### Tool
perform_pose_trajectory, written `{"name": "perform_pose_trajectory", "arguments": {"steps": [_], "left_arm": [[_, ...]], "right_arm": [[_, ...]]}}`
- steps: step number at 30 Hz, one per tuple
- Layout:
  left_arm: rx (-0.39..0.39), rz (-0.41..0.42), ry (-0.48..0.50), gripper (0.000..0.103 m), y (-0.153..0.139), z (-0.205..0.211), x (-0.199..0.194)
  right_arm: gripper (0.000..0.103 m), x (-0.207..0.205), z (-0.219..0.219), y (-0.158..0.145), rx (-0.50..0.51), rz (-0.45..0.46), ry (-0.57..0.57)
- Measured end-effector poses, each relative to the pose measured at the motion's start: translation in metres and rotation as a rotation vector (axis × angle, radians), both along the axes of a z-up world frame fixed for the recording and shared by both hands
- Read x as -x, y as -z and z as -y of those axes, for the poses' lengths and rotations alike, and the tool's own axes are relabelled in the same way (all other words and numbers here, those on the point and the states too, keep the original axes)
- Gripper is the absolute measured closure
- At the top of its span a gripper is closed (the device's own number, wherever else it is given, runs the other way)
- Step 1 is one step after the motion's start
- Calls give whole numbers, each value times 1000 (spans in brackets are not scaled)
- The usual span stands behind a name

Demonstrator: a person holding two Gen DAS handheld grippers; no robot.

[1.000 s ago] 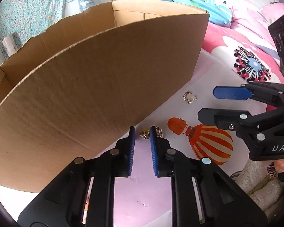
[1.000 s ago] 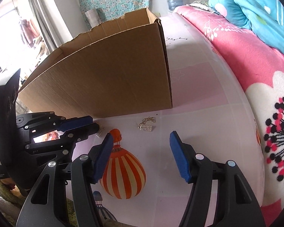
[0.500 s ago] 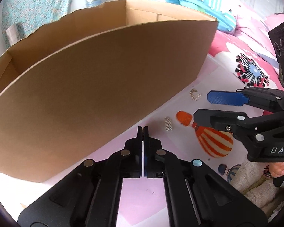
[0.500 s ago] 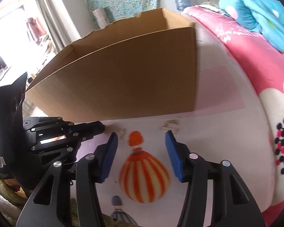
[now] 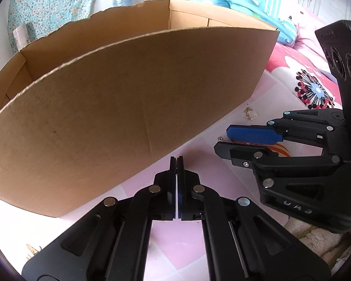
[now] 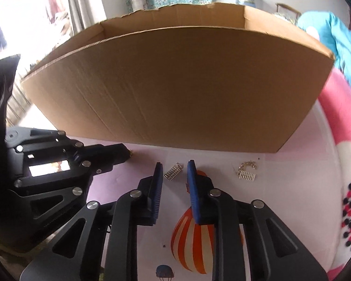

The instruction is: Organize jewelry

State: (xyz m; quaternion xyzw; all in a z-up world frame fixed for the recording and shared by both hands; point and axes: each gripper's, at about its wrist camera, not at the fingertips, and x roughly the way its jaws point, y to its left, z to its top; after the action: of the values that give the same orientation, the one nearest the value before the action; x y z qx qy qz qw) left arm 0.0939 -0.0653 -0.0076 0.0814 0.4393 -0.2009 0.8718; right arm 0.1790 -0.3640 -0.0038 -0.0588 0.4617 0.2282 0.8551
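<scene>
Blue-padded right gripper (image 6: 175, 167) is closing around a small silver comb-like clip (image 6: 173, 171) lying on the pink balloon-print sheet (image 6: 292, 187), pads not yet touching. Just left, the left gripper (image 5: 176, 159) is fully closed, a tiny gold piece (image 6: 129, 153) at its tip. A cardboard box (image 6: 175, 89) stands beyond; another gold-chained clip (image 6: 246, 172) lies right.

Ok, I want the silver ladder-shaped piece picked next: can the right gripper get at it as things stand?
Probably yes. The ladder-shaped piece lies flat on the pink sheet, just ahead of the right gripper, in line with the gap between its closing fingers. Nothing covers it; the cardboard box stands behind.
</scene>
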Motion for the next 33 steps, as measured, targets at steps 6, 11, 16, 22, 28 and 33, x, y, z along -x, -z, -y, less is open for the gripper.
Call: {"name": "perform_pose_trajectory", "arguments": {"steps": [6, 11, 16, 22, 28, 33], "left_arm": [[5, 3, 3, 103, 0, -2, 0], [8, 6, 2, 103, 0, -1, 1], [7, 6, 2, 103, 0, -2, 1], [12, 7, 1, 103, -1, -4, 2], [12, 24, 7, 103, -10, -4, 5], [5, 47, 20, 103, -19, 0, 10]], "right_arm": [[97, 2, -13, -2, 72, 4, -53], [98, -2, -14, -2, 68, -11, -46], [98, -9, -6, -2, 22, -38, -24], [98, -10, 3, -4, -4, -40, -11], [98, -6, 4, -7, -21, -26, 1], [98, 3, 15, -15, -40, -5, 15]]}}
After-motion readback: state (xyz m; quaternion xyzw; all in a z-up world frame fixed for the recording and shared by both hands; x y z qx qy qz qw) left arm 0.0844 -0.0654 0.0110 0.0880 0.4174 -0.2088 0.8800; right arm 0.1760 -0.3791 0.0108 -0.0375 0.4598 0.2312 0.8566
